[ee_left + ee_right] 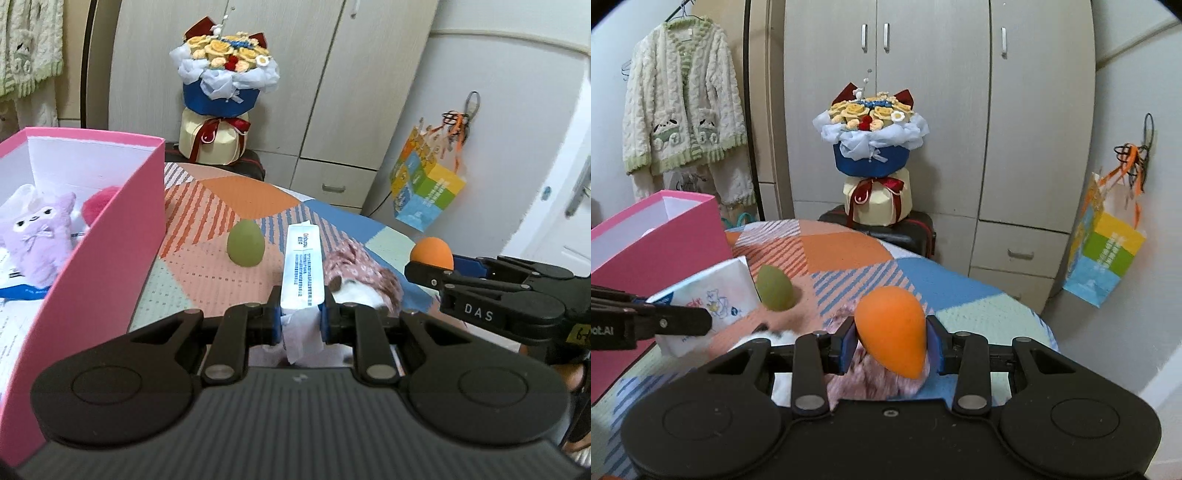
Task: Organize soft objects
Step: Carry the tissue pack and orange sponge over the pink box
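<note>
Tissue pack (301, 269) clamped in left hand-held gripper (300, 317); orange sponge (892, 332) in right hand-held gripper (891, 345).

Matt, smooth orange sponge egg (892, 330); glossy plastic-wrapped tissue pack (301, 267); woven cloth bedspread (236, 199); pink cardboard box (122, 236).

The left gripper (300, 312) is clamping a tissue pack (302, 269) at lower centre. A green sponge (245, 243) is sitting on the patterned blanket (236, 199) mid-frame, a pink box (88, 236) is standing at left, and the right gripper (424, 271) is holding an orange sponge (432, 254) at right.
</note>
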Tool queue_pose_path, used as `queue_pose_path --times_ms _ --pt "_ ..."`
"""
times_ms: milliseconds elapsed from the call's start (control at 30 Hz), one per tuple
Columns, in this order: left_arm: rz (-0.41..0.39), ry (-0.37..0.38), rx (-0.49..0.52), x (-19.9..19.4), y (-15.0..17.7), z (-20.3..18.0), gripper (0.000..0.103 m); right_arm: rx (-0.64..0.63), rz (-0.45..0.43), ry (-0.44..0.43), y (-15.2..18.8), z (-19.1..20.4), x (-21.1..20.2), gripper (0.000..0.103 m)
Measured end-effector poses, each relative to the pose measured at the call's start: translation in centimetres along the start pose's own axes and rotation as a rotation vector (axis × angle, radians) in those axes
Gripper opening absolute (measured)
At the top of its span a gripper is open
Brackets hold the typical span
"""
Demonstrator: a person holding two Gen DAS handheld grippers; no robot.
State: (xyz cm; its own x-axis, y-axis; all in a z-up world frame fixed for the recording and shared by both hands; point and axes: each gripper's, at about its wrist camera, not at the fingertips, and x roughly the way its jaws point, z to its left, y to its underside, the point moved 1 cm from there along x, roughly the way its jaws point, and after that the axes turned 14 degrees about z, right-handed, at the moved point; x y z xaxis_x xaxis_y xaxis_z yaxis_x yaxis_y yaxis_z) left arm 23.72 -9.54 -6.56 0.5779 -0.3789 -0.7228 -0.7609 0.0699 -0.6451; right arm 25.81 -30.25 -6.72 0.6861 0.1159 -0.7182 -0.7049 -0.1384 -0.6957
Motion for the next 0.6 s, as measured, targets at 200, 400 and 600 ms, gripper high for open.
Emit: queue_pose_path --times_ms 200,400,600 --pt "0.043 0.057 0.021 -1.5 2.1 0.5 0.018 0.015 0.027 0.019 2.6 1.5 -2.3 0.044" --pt "0.046 0.069 0.04 -3.0 3.9 1.0 0.018 0.037 0.064 -0.017 4.7 3.2 -4.1 0.044" --pt "0.054 0.089 0.07 -4.9 5.5 1.1 0.018 0.043 0.123 -0.055 6.2 5.2 -5.2 0.044"
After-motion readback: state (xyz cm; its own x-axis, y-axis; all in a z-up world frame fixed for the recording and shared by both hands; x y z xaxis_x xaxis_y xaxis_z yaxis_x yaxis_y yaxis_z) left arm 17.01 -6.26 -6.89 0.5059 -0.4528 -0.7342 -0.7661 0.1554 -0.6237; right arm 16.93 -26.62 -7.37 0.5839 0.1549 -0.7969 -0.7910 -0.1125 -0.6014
